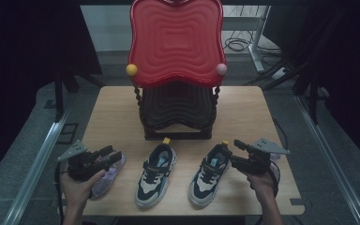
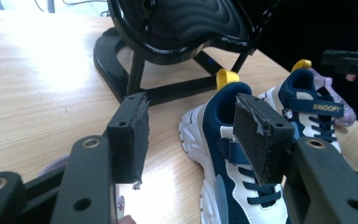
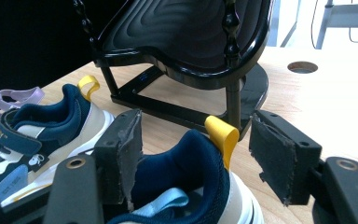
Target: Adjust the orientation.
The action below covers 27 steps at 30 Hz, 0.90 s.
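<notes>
Though near — sandal (image 1: 107,176) half-hidden

The high view is dim and a bit soft — dark at both sides, with the table (image 1: 122,112) lit in the middle. In the left gripper view, white glare washes out the table top. Both gripper views are blurry up close, and the light perhaps comes from behind — near the far edge.
</notes>
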Motion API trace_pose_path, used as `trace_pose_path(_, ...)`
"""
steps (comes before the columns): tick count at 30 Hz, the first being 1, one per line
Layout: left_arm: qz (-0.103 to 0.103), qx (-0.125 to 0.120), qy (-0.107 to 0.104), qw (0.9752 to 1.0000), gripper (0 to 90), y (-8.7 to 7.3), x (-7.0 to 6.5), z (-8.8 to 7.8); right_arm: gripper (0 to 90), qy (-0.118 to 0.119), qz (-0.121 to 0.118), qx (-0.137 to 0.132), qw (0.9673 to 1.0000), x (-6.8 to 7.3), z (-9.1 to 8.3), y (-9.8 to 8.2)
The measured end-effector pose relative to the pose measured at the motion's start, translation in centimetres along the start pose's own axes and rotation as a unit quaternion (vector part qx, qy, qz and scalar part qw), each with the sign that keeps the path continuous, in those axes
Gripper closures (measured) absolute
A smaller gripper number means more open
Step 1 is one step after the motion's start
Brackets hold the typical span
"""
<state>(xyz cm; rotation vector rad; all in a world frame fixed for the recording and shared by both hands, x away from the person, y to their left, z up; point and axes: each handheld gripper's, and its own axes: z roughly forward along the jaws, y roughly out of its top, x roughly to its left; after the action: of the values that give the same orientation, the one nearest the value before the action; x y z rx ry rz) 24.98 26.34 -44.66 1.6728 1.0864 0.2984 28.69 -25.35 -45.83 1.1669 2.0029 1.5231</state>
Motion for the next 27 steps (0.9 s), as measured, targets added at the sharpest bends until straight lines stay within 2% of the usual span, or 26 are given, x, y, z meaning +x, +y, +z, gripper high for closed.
trace_pose_path(2, -0.001, 0.003, 0.0, 1.0, 45.6, 0.0, -0.1, 0.1, 36.1, 0.007, 0.009, -0.003, 0.9999, -0.1, -0.2, 0.0)
trace_pose_path(9, 0.006, 0.001, 0.008, 1.0, 47.3, 0.6, -1.1, 0.1, 37.7, 0.019, 0.009, 0.001, 0.9998, -0.1, -0.3, -0.2)
trace_pose_path(11, 0.005, 0.004, 0.008, 0.9999, 48.2, 0.9, -1.4, 0.2, 38.1, 0.022, 0.022, -0.002, 0.9995, -0.2, -0.6, -0.3)
trace_pose_path(13, 0.01, 0.005, 0.005, 0.9999, 49.2, 1.3, -2.0, 0.3, 38.2, 0.021, 0.025, -0.004, 0.9995, -0.1, -0.9, -0.2)
trace_pose_path(17, 0.022, 0.017, 0.005, 0.9996, 51.7, 1.6, -2.4, 0.5, 38.2, 0.012, 0.02, -0.001, 0.9997, 0.0, -1.1, -0.1)
trace_pose_path(18, 0.031, 0.021, 0.003, 0.9993, 55.2, 1.8, -2.7, 0.5, 38.3, 0.015, 0.022, -0.004, 0.9996, -0.1, -1.1, 0.0)
trace_pose_path(19, 0.031, 0.021, 0.003, 0.9993, 58.6, 1.8, -2.7, 0.5, 38.3, 0.015, 0.022, -0.004, 0.9996, -0.1, -1.1, 0.0)
trace_pose_path(20, 0.044, 0.033, -0.004, 0.9984, 62.8, 2.0, -3.0, 0.6, 38.3, 0.022, 0.028, -0.01, 0.9993, -0.1, -1.3, 0.1)
trace_pose_path(21, 0.044, 0.033, -0.004, 0.9984, 66.5, 2.0, -3.0, 0.6, 38.3, 0.022, 0.028, -0.01, 0.9993, -0.1, -1.3, 0.1)
trace_pose_path(22, 0.054, 0.04, -0.001, 0.9978, 70.7, 2.1, -3.2, 0.7, 38.3, 0.02, 0.026, -0.01, 0.9994, -0.1, -1.4, 0.1)
trace_pose_path(24, 0.055, 0.044, -0.002, 0.9975, 73.3, 2.1, -3.3, 0.7, 38.2, 0.018, 0.025, -0.011, 0.9995, 0.0, -1.5, 0.1)
trace_pose_path(27, 0.063, 0.064, 0.001, 0.996, 81.8, 1.9, -3.5, 0.6, 38.1, 0.015, 0.027, -0.009, 0.9995, -0.1, -1.5, -0.1)
